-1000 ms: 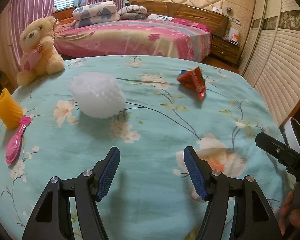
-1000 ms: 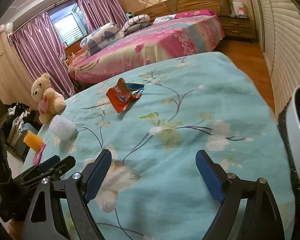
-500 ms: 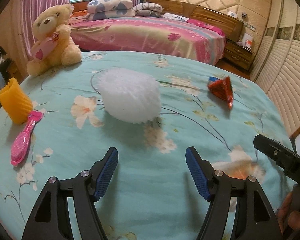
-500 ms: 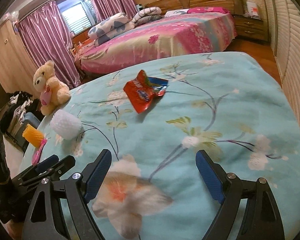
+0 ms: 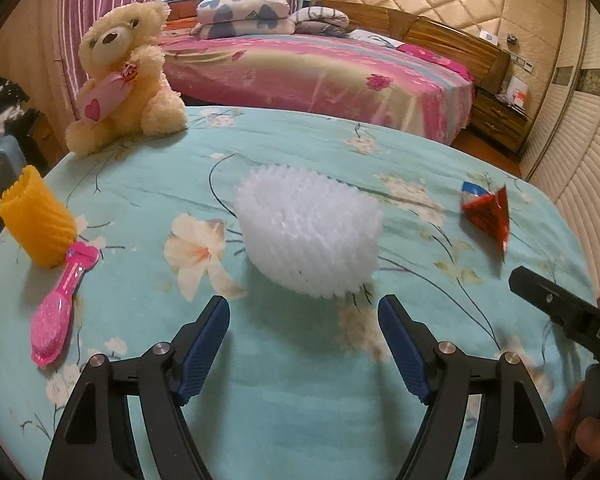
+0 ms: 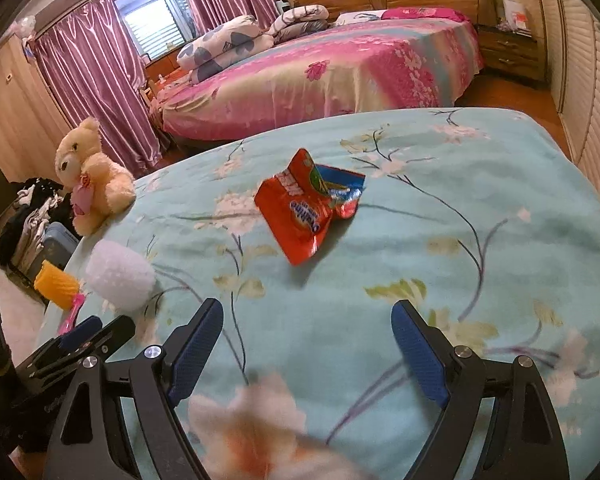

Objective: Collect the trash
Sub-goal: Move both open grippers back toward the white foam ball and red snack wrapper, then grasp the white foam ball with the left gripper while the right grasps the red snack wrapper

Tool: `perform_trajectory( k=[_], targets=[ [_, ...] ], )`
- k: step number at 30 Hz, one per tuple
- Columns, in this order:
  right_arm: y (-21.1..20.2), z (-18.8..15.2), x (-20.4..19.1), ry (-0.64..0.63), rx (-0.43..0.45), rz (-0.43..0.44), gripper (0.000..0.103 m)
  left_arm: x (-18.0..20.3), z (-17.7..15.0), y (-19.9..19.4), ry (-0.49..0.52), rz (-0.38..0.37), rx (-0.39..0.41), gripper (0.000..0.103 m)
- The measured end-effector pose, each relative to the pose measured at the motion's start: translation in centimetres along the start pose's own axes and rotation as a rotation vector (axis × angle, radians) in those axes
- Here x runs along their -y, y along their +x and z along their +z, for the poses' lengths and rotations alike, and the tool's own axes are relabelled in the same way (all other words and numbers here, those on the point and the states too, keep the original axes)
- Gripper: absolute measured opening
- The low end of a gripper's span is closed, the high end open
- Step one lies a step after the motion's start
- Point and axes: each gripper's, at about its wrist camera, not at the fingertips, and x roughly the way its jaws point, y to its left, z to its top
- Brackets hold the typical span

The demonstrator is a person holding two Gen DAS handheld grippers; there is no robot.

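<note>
Foam net [image 5: 308, 232] on bedspread [image 5: 300, 420], 12 o'clock off left gripper [image 5: 304, 344]; jaws just been opening, nothing between. Wrapper [image 6: 308, 208] at 12 o'clock off right gripper [image 6: 307, 354], jaws wide, empty. Wrapper long axis probably 11-to-5, foreshortened.

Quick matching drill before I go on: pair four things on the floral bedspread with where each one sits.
Things:
1. white foam net
2. red snack wrapper
3. teddy bear
4. pink hairbrush

Places:
A. far left corner of the bedspread
B. straight ahead of the open left gripper
C. beside the yellow foam sleeve
D. ahead of the open right gripper

Pairs: 1-B, 2-D, 3-A, 4-C
</note>
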Motion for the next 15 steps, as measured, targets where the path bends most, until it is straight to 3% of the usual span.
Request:
perform_trajectory(
  k=[15],
  targets=[
    [3.8,3.6,-0.5,0.005,-0.002,-0.031,0.088,-0.5,3.1,4.4,-0.058,-0.020,-0.029,0.077]
  ],
)
